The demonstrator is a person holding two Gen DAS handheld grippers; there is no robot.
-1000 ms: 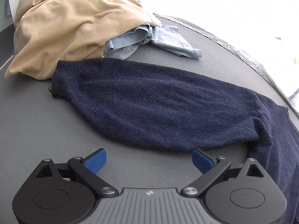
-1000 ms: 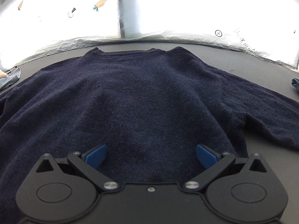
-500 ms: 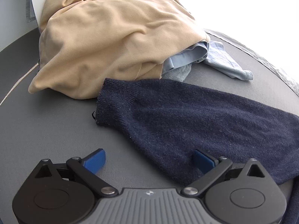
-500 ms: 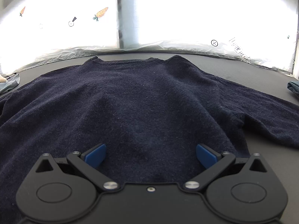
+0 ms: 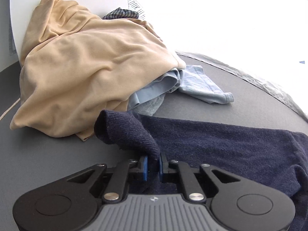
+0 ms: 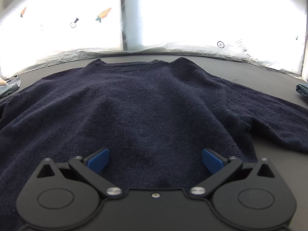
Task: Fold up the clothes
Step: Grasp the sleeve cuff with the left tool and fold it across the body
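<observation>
Inspection finds our left gripper (image 5: pixel 153 163) clamped on the navy sweater's cuff (image 5: pixel 123 130), while our right gripper (image 6: pixel 155 160) hovers wide open above the sweater body (image 6: pixel 146 104).

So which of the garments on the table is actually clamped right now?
The navy sweater: left hand-held gripper pinches its sleeve cuff; tan and light-blue garments lie untouched.
</observation>
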